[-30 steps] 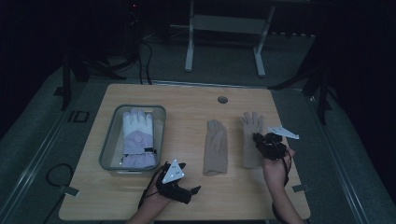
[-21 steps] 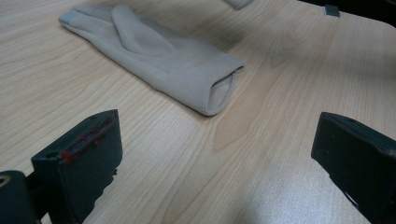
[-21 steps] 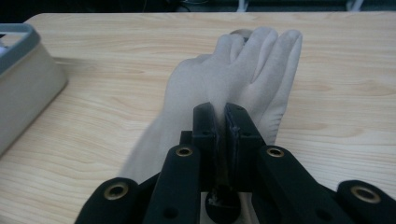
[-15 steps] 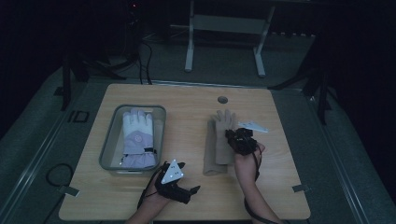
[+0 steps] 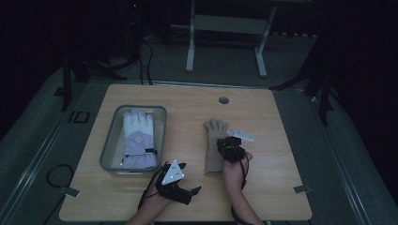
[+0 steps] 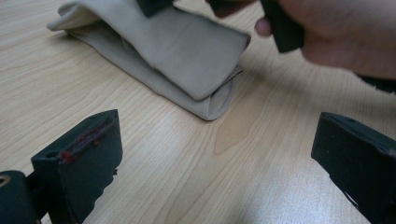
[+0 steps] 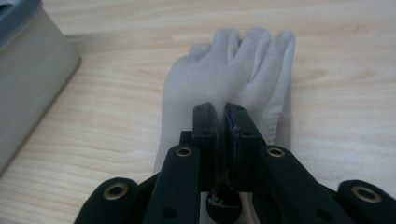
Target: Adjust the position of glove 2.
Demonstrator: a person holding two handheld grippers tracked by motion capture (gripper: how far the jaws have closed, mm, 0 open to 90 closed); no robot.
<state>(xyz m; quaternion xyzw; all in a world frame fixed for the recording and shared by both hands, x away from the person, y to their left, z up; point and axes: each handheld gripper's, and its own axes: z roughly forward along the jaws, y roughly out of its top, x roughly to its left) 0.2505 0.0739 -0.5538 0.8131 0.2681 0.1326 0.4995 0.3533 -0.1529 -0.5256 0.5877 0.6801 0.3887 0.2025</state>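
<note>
Two tan gloves (image 5: 212, 152) lie stacked at the table's centre, fingers pointing away. In the left gripper view the upper glove (image 6: 187, 51) sits on the lower glove (image 6: 208, 106), cuffs toward me. My right gripper (image 5: 228, 141) rests on the stack, its jaws shut on the upper tan glove (image 7: 243, 60); in its own view the right gripper (image 7: 220, 109) shows the jaws pressed together over the palm. My left gripper (image 5: 190, 177) stands open near the front edge, left of the cuffs. Bare wood lies between the left gripper (image 6: 219, 158) jaws.
A grey bin (image 5: 107, 150) at the left holds white and lavender gloves (image 5: 138, 136); the bin's wall (image 7: 28, 70) is close on the left in the right gripper view. A round hole (image 5: 224, 100) sits near the far edge. The table (image 5: 281, 178) has bare wood at the right.
My right gripper has carried the right-hand tan glove leftward and laid it on the other tan glove. The left gripper has stayed put.
</note>
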